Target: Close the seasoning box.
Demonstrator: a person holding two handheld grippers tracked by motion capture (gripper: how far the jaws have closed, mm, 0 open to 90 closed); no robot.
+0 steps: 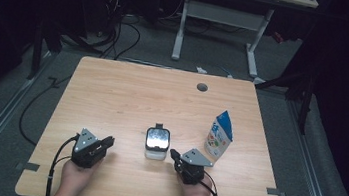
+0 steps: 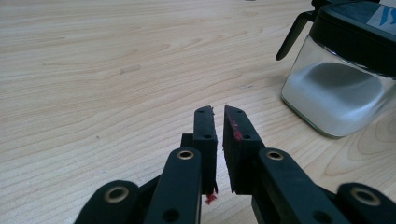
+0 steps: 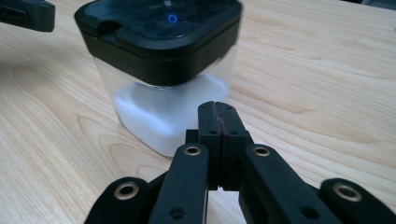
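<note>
Glass jar [image 1: 157, 144] with a black lid stands upright at lower centre of the high view, on the wooden table [image 1: 127, 97], between the two grippers and touching neither. White powder fills its lower part, heaped against the clear walls in both gripper views [image 2: 338, 95] [image 3: 163, 116]. A black handle or spout [image 2: 292, 35] juts from the lid at the upper right of the left gripper view. A blue and white carton [image 1: 219, 135] stands upright just right of the jar; what it holds cannot be told.

Left gripper [image 1: 108, 143] sits at lower left, jaws nearly together with a thin slit between them and nothing in it [image 2: 219, 123]. Right gripper [image 1: 173, 154] sits at lower right, jaws pressed flat together, empty, pointing at the jar close ahead [image 3: 217, 109].

The jar's lid is cut off by the top edge in both gripper views, and the carton's print is too small to read. The person's hands are cut by the bottom edge.

The table is pale wood grain with a round cable hole [image 1: 202, 87] near its far edge. Beyond lie grey carpet, loose cables and a white desk frame [image 1: 219, 28] in a dark room.
</note>
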